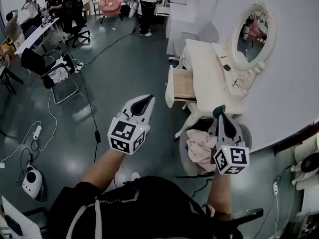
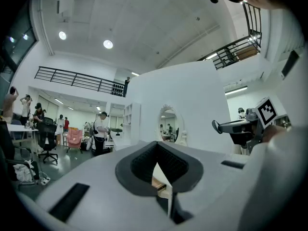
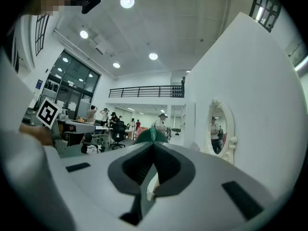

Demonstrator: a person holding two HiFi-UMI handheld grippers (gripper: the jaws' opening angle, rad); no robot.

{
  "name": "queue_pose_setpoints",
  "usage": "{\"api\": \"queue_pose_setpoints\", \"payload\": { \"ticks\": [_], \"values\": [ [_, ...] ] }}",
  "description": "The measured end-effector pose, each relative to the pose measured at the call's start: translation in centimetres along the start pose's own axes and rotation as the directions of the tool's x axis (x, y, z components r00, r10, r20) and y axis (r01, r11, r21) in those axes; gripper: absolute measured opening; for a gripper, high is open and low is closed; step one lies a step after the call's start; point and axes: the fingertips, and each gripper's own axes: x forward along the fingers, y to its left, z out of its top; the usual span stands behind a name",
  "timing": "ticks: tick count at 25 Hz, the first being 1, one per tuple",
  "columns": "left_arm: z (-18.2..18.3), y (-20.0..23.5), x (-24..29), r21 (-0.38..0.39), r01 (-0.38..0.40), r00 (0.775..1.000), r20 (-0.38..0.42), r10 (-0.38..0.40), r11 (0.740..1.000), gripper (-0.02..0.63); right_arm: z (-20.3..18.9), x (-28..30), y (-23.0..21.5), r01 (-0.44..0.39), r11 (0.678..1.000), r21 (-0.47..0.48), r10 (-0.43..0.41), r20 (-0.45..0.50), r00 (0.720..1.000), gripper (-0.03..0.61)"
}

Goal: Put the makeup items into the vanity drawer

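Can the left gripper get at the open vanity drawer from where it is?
Probably not yet: the drawer stands open and unblocked, but the left gripper is held over the floor well short of it.
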Motion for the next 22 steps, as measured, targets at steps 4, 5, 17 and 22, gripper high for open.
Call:
{"api": "queue_pose_setpoints", "payload": {
  "ticks": [4, 5, 17, 22],
  "values": [
    [-0.2, -0.4, -0.5, 0.008, -0.007, 1.000, -0.011, 0.008, 1.000, 0.003, -0.2, 0.2, 0.5, -0.016, 1.000, 0.002, 0.016, -0.008, 1.000, 0.003],
    [-0.3, -0.5, -0.5, 0.009, -0.007, 1.000, -0.014, 0.007, 1.000, 0.003, -0.1, 0.2, 0.5, -0.017, 1.000, 0.000, 0.017, -0.008, 1.000, 0.005],
    [-0.3, -0.6, -0.9, 0.018, 0.014, 1.000, -0.011, -0.014, 1.000, 0.003, 0.3, 0.2, 1.4, -0.028, 0.999, 0.033, 0.028, 0.017, 0.999, 0.005],
    [-0.1, 0.6, -1.3, 0.020, 0.020, 1.000, -0.007, -0.020, 1.000, 0.003, 0.3, 1.3, 2.8, -0.029, 0.999, 0.036, 0.029, 0.011, 1.000, 0.005]
  ]
}}
